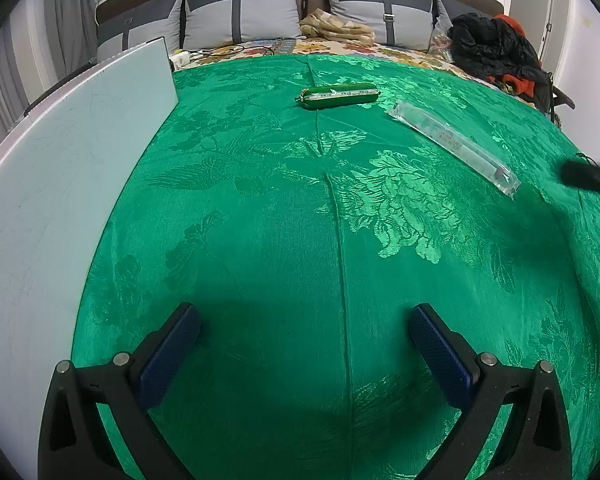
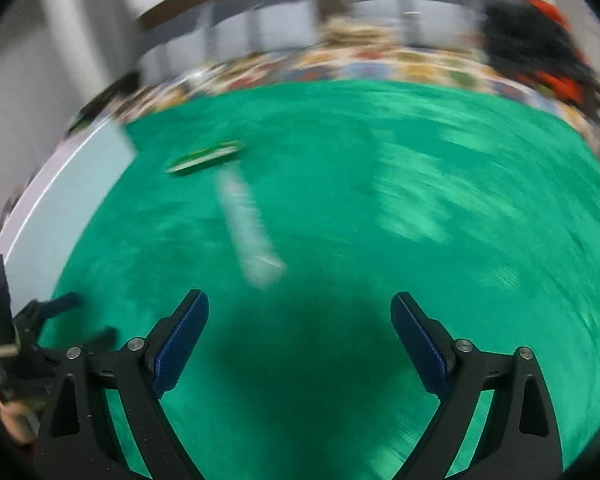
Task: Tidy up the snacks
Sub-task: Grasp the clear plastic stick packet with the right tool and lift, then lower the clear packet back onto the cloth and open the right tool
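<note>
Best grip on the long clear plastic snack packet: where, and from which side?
Take the long clear plastic snack packet at mid-length, from above, with the fingers across its narrow width. It lies flat and diagonal on the green patterned cloth, and its ends are flat seals. The open right claw is nearer.

Two snacks lie on one green brocade cloth (image 1: 260, 208) — one green sausage-shaped snack stick (image 1: 340, 96) in the upper centre of the left wrist frame, and one clear plastic-wrapped snack tube (image 1: 454, 145) to its right, toward the upper right. One pale board (image 1: 60, 168) fills the left side of the frame. Along the top edge stand three grey cushions (image 1: 240, 20) in a row. One folded beige cloth (image 1: 336, 28) sits between them, and one black-and-orange heap of clothing (image 1: 496, 52) sits at upper right. Two grippers appear — the left gripper (image 1: 304, 354) and the right gripper (image 2: 300, 344), each with two fingers (image 2: 180, 344).
</note>
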Tool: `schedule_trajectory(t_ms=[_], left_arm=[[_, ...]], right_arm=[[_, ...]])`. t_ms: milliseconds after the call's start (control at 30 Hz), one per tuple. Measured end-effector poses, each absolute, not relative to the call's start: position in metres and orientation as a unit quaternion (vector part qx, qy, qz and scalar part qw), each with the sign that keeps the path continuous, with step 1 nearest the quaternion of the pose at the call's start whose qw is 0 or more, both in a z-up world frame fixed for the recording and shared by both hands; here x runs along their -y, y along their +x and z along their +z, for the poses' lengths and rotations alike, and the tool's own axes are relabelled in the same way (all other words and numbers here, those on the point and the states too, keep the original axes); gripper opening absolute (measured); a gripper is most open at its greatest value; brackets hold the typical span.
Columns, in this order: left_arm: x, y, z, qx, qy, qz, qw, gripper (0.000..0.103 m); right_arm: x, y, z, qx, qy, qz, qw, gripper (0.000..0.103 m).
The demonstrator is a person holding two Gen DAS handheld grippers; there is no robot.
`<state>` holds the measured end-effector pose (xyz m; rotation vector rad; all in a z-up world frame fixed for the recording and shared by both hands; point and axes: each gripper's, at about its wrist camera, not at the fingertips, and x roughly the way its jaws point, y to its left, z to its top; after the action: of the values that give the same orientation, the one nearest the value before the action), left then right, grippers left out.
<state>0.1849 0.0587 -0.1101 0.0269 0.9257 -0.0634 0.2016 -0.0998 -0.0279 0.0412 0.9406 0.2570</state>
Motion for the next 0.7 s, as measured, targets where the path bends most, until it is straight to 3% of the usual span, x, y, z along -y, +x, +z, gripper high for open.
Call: schedule_trajectory(t_ms=[233,300,367,400,700], left_arm=[[-0.059,0.185,-0.110,-0.446,0.011,-0.031,0.894,0.103],[-0.059,0.185,-0.110,-0.446,0.011,-0.031,0.894,0.103],[-0.059,0.185,-0.110,-0.446,0.011,-0.031,0.894,0.103],[-0.059,0.185,-0.110,-0.446,0.011,-0.031,0.894,0.103],[-0.059,0.185,-0.110,-0.446,0.011,-0.031,0.894,0.103]], right_arm=[[0.031,0.269,-0.060,-0.525,-0.058,0.125,0.840,0.088],[0.029,0.273,-0.065,-0.537,-0.061,0.121,0.833,0.067],[0.024,0.270,-0.063,-0.531,-0.073,0.122,0.835,0.030],[0.023,0.270,-0.060,-0.531,-0.072,0.125,0.835,0.020],[0.072,0.232,-0.046,-0.541,-0.051,0.116,0.832,0.019]])
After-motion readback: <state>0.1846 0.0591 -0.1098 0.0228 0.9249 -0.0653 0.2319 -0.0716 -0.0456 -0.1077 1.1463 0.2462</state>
